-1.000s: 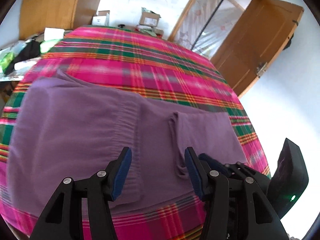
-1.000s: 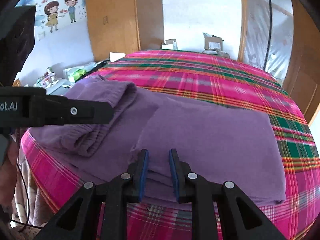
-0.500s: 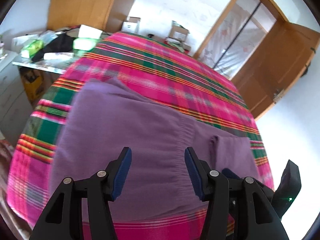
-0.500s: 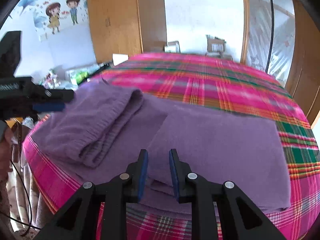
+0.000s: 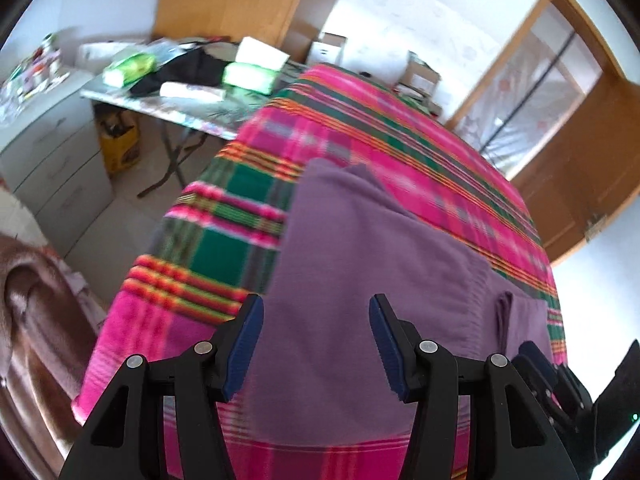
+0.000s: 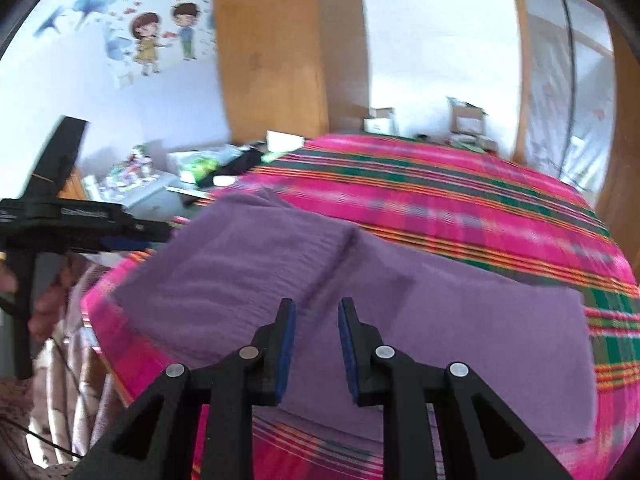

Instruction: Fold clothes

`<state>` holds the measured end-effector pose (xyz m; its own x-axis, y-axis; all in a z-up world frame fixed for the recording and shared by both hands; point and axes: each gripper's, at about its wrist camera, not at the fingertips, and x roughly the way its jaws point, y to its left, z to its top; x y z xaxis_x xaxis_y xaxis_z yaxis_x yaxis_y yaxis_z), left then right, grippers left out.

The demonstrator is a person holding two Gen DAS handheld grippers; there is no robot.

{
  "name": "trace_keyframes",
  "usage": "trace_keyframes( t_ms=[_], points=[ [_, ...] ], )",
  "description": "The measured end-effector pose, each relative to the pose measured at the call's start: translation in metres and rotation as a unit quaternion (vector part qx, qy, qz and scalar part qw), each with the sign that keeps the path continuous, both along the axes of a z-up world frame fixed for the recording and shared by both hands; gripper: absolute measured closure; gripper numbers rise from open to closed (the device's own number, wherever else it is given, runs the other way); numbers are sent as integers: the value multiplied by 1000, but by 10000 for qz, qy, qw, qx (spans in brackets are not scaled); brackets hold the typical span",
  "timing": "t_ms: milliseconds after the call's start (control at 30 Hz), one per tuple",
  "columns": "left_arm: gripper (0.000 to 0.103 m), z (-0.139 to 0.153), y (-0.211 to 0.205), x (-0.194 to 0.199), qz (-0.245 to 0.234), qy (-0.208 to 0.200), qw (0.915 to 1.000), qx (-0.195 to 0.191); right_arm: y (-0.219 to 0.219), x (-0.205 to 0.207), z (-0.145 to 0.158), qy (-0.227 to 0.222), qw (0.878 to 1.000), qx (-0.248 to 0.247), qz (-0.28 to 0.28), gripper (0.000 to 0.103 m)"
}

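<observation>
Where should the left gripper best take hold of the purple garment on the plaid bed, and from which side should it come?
Probably at the far left corner of the purple garment, where two loose points stick up from the plaid bedcover. The open left gripper could come from the bed's left edge, since there the cloth ends free and a finger can slide under it.

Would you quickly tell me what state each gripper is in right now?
Left gripper: open wide above the purple garment, holding nothing.
Right gripper: jaws narrowly apart above the same garment, holding nothing.
</observation>
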<state>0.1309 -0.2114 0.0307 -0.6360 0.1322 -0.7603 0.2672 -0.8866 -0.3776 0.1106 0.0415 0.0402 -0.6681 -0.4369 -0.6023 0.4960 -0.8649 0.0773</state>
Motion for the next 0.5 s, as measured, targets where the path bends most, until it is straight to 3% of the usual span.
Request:
trace_keyframes(
  t_ms=[167,300,500],
  points=[
    [46,-10,-19,8,125,-109,9997,170,-19,-4,-10,-269,9988,67,399,79],
    [46,-19,-30,13,226,-255,9993,174,-23,-7,-24,-397,9978,432,300,76],
    [46,-29,-38,19,128,-316,9992,214,-27,-3,-8,-301,9988,356,174,75]
  ],
)
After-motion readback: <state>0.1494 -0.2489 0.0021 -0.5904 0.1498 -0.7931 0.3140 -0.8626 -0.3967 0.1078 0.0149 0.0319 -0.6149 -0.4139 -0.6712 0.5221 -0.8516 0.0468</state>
